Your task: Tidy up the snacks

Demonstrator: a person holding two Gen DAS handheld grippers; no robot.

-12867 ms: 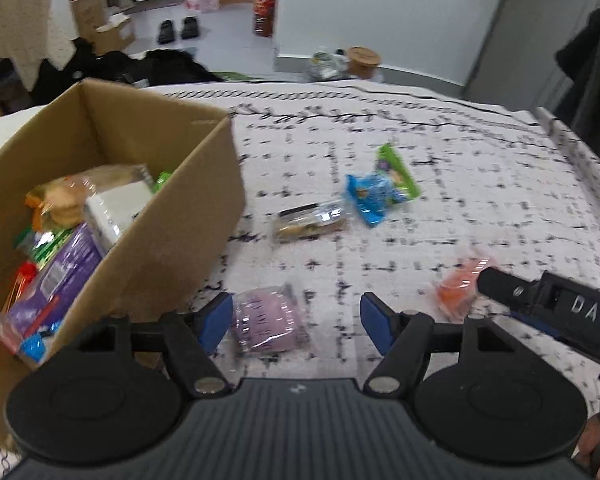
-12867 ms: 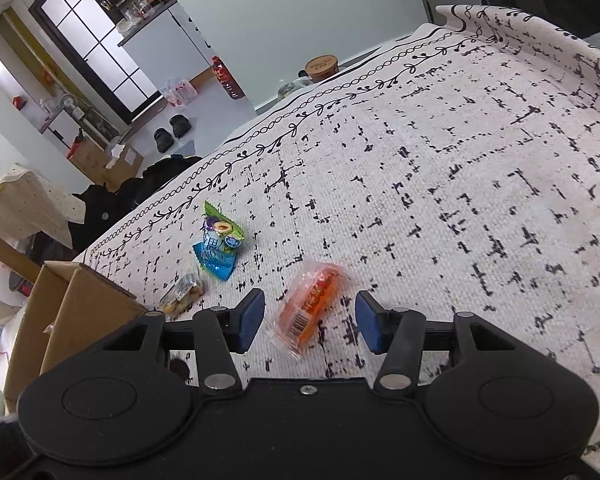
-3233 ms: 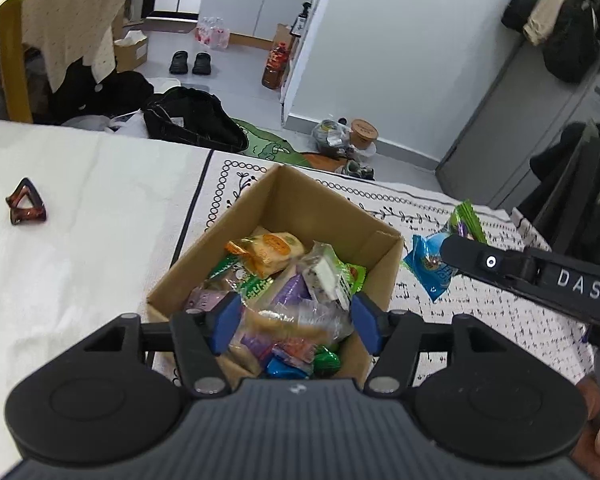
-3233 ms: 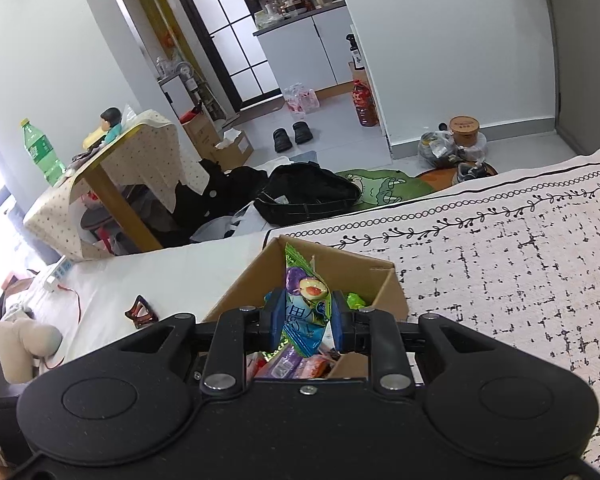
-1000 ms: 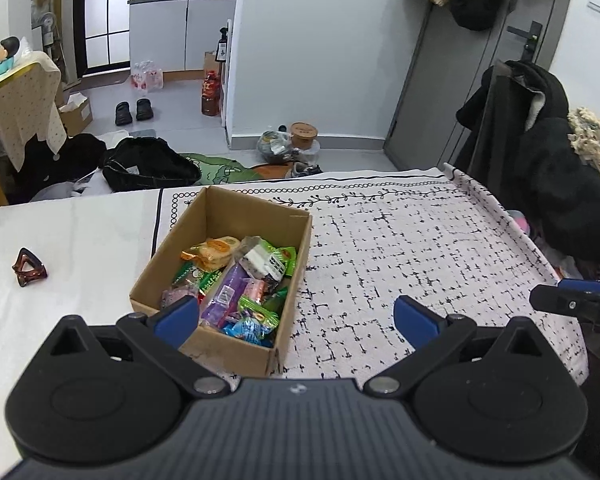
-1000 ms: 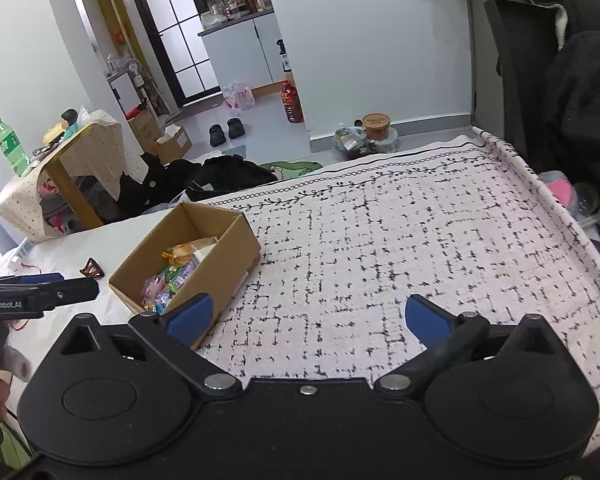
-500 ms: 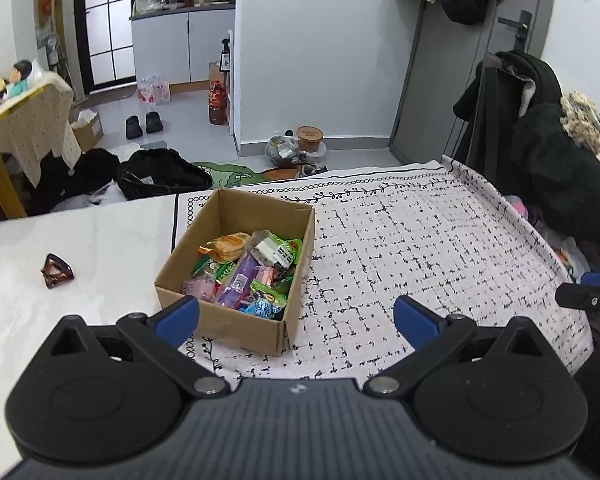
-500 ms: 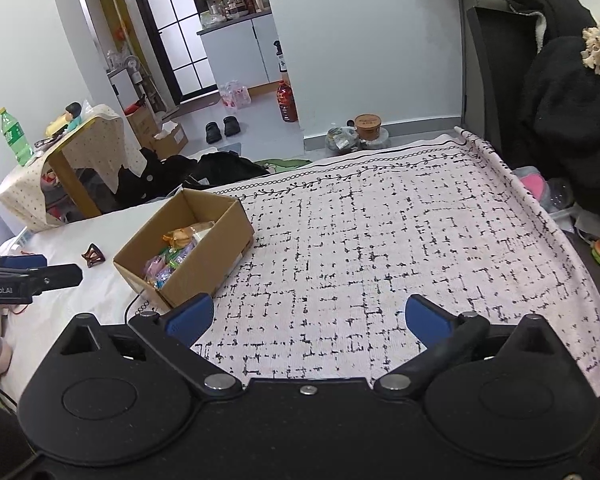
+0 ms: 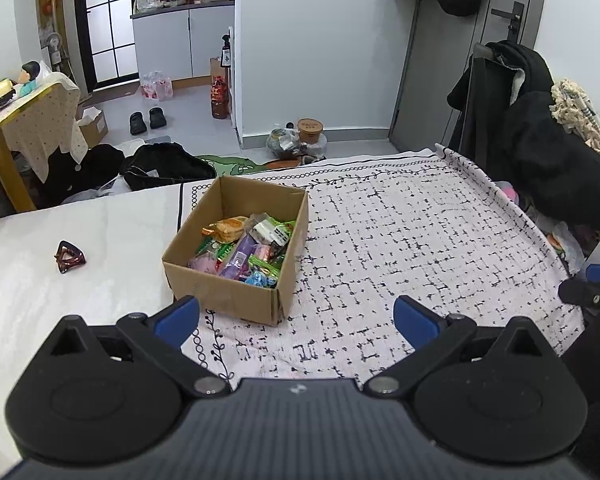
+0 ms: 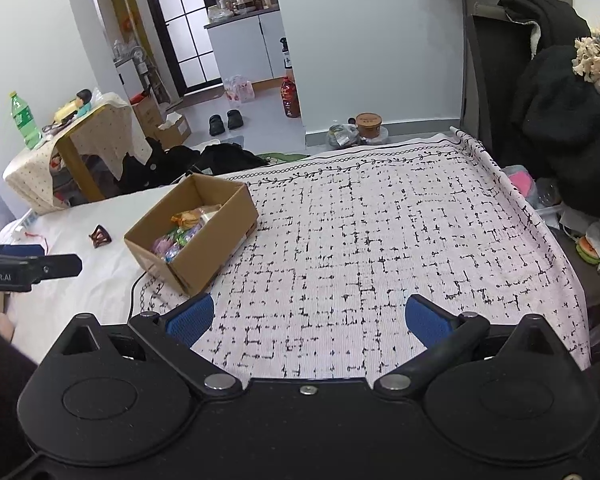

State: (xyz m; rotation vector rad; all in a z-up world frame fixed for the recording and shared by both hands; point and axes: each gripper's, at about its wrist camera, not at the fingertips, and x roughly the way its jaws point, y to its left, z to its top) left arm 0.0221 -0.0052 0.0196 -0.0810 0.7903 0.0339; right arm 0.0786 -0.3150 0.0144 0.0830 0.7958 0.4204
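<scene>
An open cardboard box (image 9: 224, 288) stands on the left part of the patterned cloth and holds several bright snack packets (image 9: 246, 250). It also shows in the right wrist view (image 10: 216, 236). My left gripper (image 9: 296, 322) is open and empty, held back from the box near the front edge. My right gripper (image 10: 306, 318) is open and empty, above the front of the cloth, to the right of the box. No loose snack shows on the cloth.
A black-and-white patterned cloth (image 9: 420, 240) covers the right part of the surface, a plain white sheet (image 9: 80, 296) the left. A dark red hair clip (image 9: 69, 255) lies on the sheet. Dark coats (image 10: 560, 120) hang at the right edge.
Both grippers have drawn further back and up from the box, so it looks smaller. Both stay open and empty. The box has not moved.
</scene>
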